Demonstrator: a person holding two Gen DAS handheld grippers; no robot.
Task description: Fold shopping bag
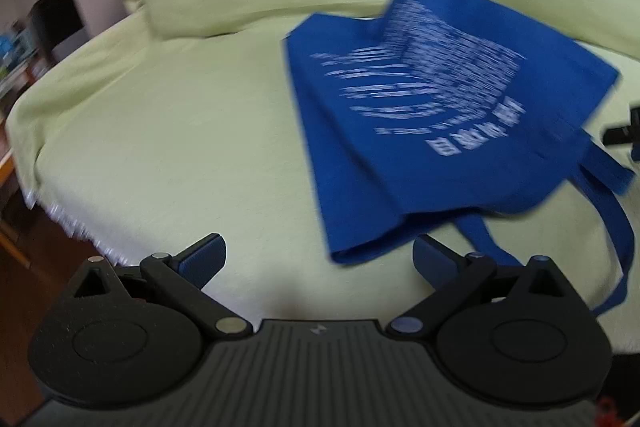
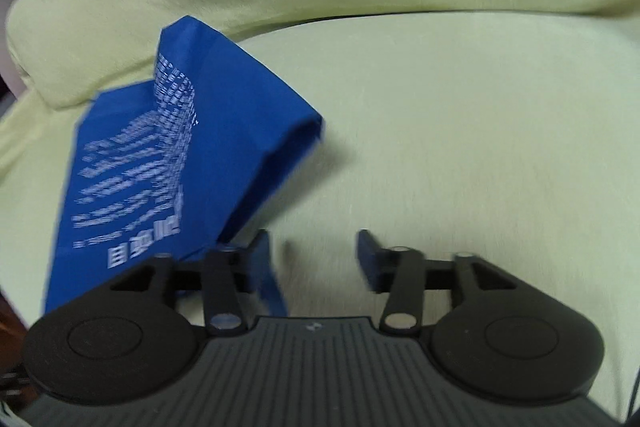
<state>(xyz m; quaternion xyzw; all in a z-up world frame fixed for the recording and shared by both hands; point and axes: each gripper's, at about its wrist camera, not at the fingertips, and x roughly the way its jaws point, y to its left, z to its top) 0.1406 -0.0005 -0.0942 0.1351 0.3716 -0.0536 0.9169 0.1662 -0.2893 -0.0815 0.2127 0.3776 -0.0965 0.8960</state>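
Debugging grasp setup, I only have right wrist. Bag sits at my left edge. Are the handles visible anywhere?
Observer: Yes. In the left wrist view the handles trail off the shopping bag on its near right side, looped loosely on the green cover.
Operator: Left gripper holding anything?
Observer: No. The left gripper is open, nothing between its fingers; the bag's near corner lies just beyond them.
Operator: Bag already folded?
Observer: Seemingly partly: one layer lies across another, printed side up. The blur hides finer detail.
Operator: My gripper showing there?
Observer: A dark object at the right edge, past the bag; I cannot tell what it is.
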